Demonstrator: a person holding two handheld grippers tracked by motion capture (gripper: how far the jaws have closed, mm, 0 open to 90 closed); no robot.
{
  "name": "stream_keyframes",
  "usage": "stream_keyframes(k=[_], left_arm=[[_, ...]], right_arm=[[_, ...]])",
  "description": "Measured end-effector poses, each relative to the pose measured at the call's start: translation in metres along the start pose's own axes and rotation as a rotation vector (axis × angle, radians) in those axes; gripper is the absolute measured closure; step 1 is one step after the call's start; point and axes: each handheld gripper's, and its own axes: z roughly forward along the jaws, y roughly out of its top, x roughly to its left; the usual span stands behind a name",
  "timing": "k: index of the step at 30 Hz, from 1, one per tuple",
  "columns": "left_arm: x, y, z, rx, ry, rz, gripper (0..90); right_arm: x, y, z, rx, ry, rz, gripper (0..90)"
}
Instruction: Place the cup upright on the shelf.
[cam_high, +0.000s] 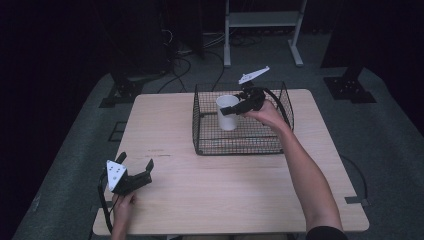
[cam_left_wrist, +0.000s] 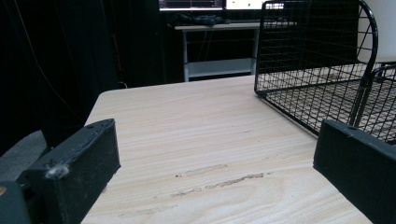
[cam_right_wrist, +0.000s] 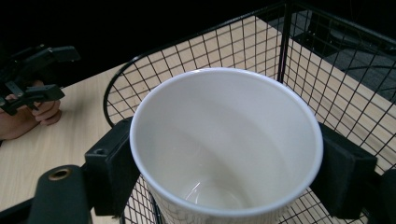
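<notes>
— While clamped on the white cup (cam_right_wrist: 226, 144) just under its rim, right claw (cam_right_wrist: 226, 156) holding it upright over the wire basket (cam_high: 200, 127). Nothing inside the cup.

— Lowered all the way yet?

— Can't tell; probably still to set down and let go. Basket otherwise bare. Left claw (cam_high: 135, 167) wide open, holding nothing, resting on the table (cam_high: 230, 190) well apart.

**Surroundings: desk, floor and background fixtures**

The desk (cam_high: 225, 190) has a light wood-grain top with rounded corners; faint scuff marks show near its left half. It stands on grey carpet (cam_high: 385, 150). Behind it, a white metal shelf frame (cam_high: 262, 22) stands on two legs. Black cables (cam_high: 182, 62) trail across the floor. A dark stand base (cam_high: 347, 87) sits at right rear.
</notes>
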Motion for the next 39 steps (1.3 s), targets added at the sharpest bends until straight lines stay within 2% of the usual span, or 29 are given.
stream_keyframes(k=[5, 19, 25, 39], left_arm=[[0.000, 0.000, 0.000, 0.000, 0.000, 0.000, 0.0], [0.000, 0.000, 0.000, 0.001, -0.001, 0.004, 0.0], [0.000, 0.000, 0.000, 0.001, 0.000, 0.001, 0.0], [0.000, 0.000, 0.000, -0.001, -0.003, 0.003, 0.0]], right_arm=[[-0.006, -0.006, 0.006, 0.009, 0.002, 0.021, 18.9], [-0.020, -0.020, 0.021, 0.080, -0.010, 0.061, 19.0], [-0.024, -0.023, 0.023, 0.094, -0.027, 0.069, 18.9], [-0.027, -0.029, 0.030, 0.134, -0.029, 0.063, 18.8]])
